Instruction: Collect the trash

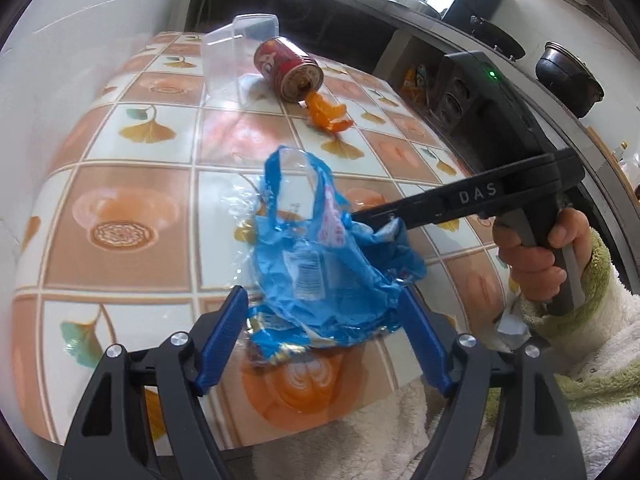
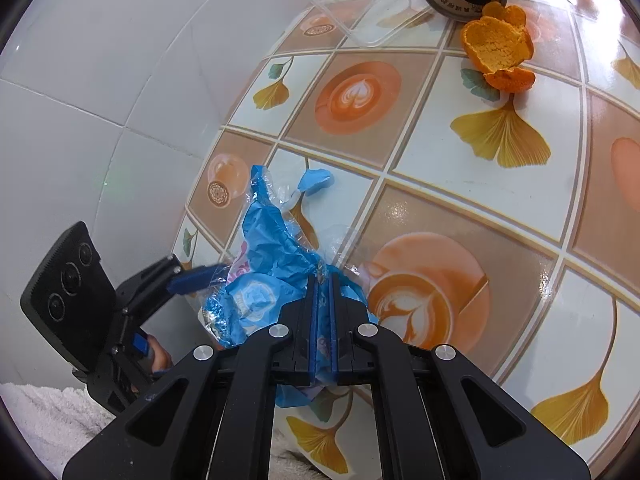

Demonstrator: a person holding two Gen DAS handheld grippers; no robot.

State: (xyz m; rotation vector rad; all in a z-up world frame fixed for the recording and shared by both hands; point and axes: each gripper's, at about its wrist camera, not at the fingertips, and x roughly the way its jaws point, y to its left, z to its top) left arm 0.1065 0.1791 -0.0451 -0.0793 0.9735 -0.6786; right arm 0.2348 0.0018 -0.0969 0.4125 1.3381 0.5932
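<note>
A crumpled blue plastic wrapper (image 1: 320, 264) hangs over the near part of the tiled table (image 1: 132, 152). My right gripper (image 2: 323, 276) is shut on the wrapper (image 2: 272, 240) and holds it up; in the left wrist view it reaches in from the right (image 1: 380, 216). My left gripper (image 1: 324, 300) is open, its blue fingers either side of the wrapper's lower part; it shows at the left of the right wrist view (image 2: 192, 280). A red can (image 1: 290, 68) lies on its side at the far end, with orange peel (image 1: 328, 114) beside it.
A clear plastic container (image 1: 236, 52) lies next to the can. A white tiled wall (image 2: 100, 80) borders the table's left side. A kitchen counter with dark pots (image 1: 568, 76) runs behind on the right. The person's fleece sleeve (image 1: 592, 320) is at the near edge.
</note>
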